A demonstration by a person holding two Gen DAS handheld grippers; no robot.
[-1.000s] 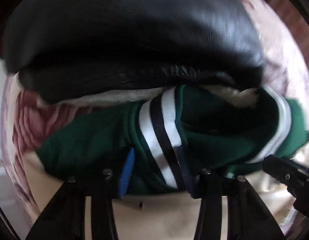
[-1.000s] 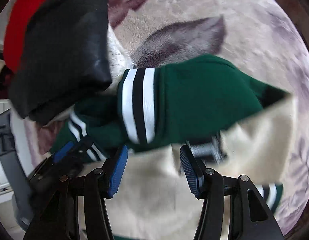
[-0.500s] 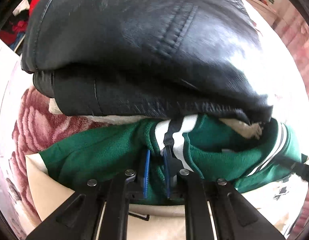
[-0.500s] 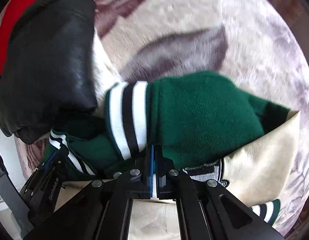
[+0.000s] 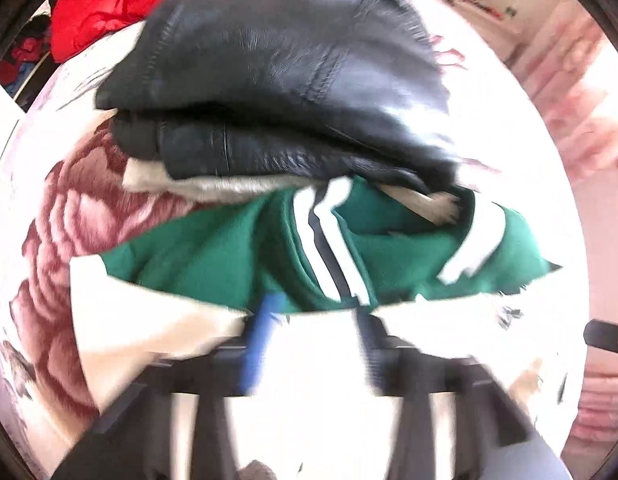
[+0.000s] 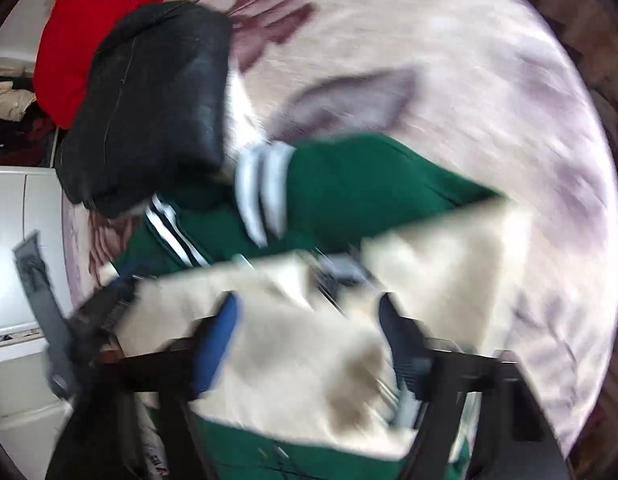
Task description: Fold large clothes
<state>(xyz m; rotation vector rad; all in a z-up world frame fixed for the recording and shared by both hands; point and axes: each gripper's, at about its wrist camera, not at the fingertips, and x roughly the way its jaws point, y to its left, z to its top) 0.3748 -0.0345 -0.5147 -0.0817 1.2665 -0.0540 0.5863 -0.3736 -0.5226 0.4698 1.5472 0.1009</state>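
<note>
A green varsity jacket (image 5: 213, 264) with cream sleeves and black-and-white striped cuffs (image 5: 329, 252) lies folded on a floral blanket. It also shows in the right wrist view (image 6: 369, 188). My left gripper (image 5: 313, 320) is open, its blue pads apart over the cream sleeve (image 5: 141, 320), holding nothing. My right gripper (image 6: 309, 320) is open too, above the cream part (image 6: 293, 340). Both views are motion-blurred. The left gripper (image 6: 109, 304) shows at the left of the right wrist view.
A folded black leather jacket (image 5: 285, 80) lies just behind the green one, also in the right wrist view (image 6: 149, 104). A red garment (image 5: 121, 4) lies behind it. The floral blanket (image 6: 489, 92) spreads to the right. White furniture (image 6: 13, 232) stands at the left.
Both grippers were shut on the green jacket half a second ago. Both have opened, let go and pulled back from it.
</note>
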